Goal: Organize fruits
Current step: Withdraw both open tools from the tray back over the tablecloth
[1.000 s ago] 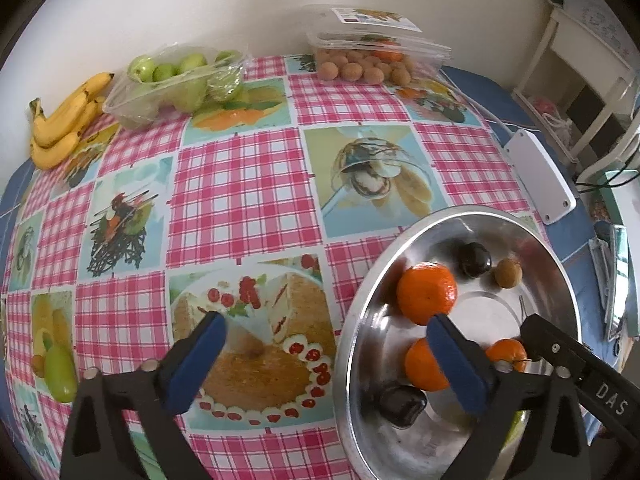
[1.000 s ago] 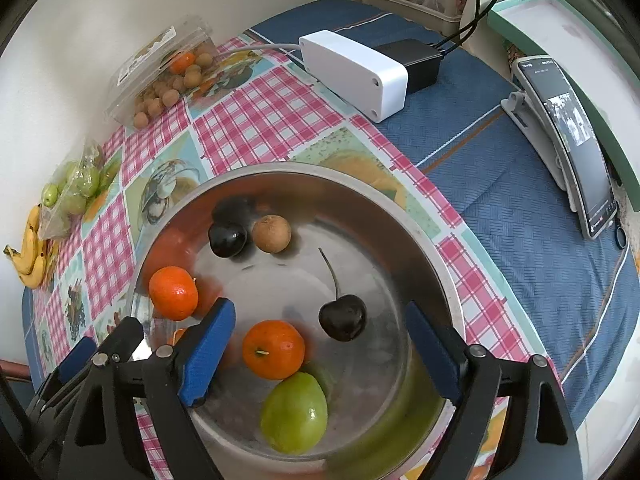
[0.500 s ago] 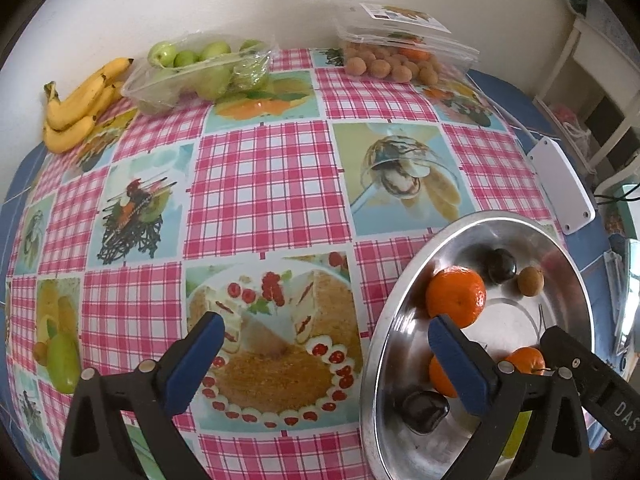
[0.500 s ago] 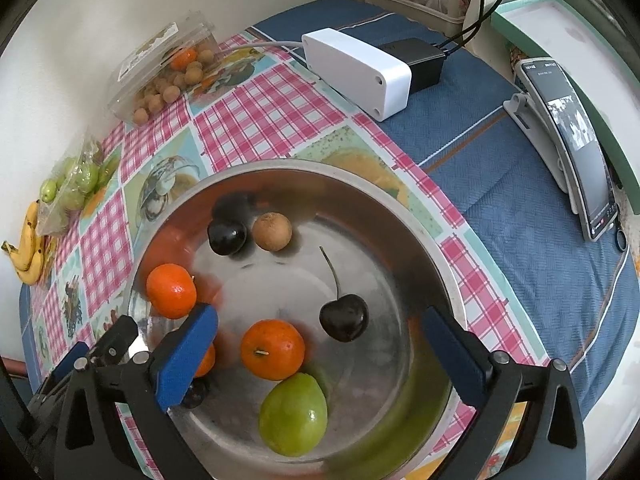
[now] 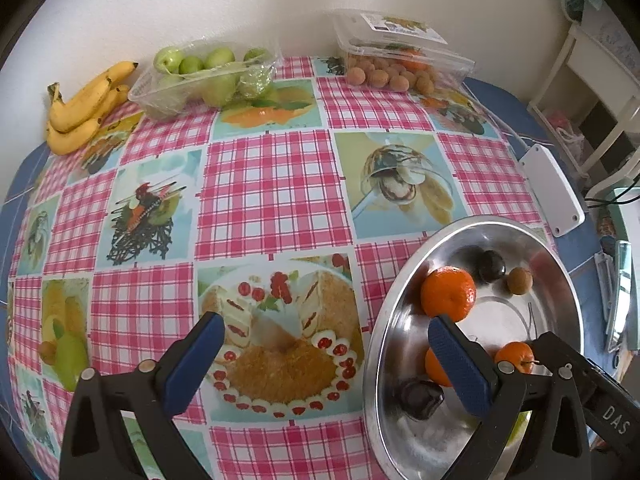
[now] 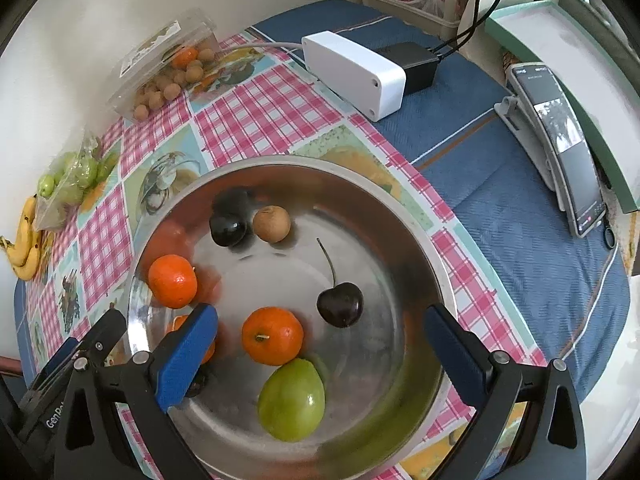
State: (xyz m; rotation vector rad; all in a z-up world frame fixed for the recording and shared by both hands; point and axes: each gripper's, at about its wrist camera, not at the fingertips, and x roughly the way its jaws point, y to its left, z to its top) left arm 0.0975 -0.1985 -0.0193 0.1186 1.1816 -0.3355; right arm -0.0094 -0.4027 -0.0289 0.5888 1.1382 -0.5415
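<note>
Both tongs hung wide open and empty over the desk, fruit gathered in the steel bowl.

Nearest, the right tongs (image 6: 320,360) gaped above the steel bowl (image 6: 400,184), gripping nothing; between their blue pads lay a green fruit (image 6: 291,400), a tangerine (image 6: 272,336) touching it, and a dark cherry (image 6: 340,304) with its stem up. Farther in the bowl sat a second tangerine (image 6: 173,281), a dark plum (image 6: 228,229) and a small brown fruit (image 6: 272,223) just beside it. The left tongs (image 5: 320,354), equally spread and empty, straddled the bowl's rim and the checked cloth (image 5: 272,188). By the wall lay bananas (image 5: 86,106), a tray of green fruit (image 5: 200,76) and a clear box of brown fruit (image 5: 396,68).
</note>
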